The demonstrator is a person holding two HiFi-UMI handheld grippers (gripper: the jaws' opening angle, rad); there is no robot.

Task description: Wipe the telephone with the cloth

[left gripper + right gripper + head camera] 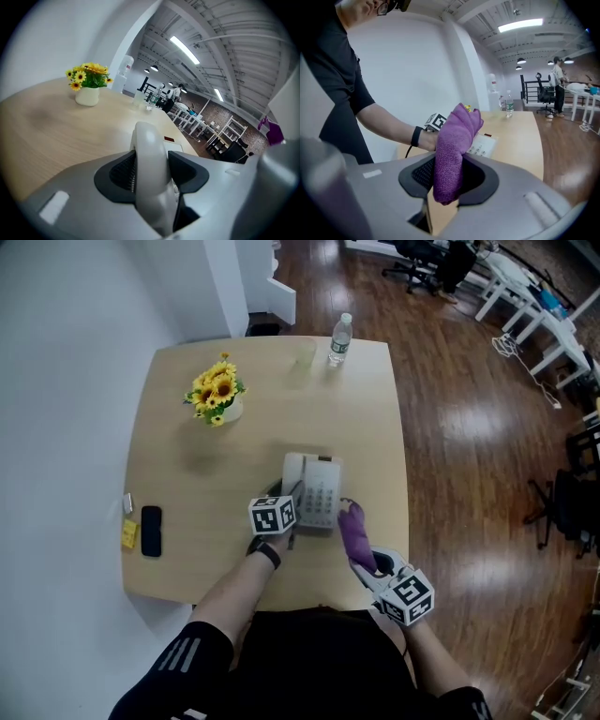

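Observation:
A pale grey desk telephone sits near the table's front middle. Its handset runs between the jaws of my left gripper, which is shut on it at the phone's left side. My right gripper is shut on a purple cloth, held upright just right of the phone's near corner. In the right gripper view the purple cloth stands up out of the jaws, with the telephone keypad behind it.
A vase of sunflowers stands at the far left of the wooden table. A water bottle and a clear glass are at the far edge. A black phone and yellow notes lie front left.

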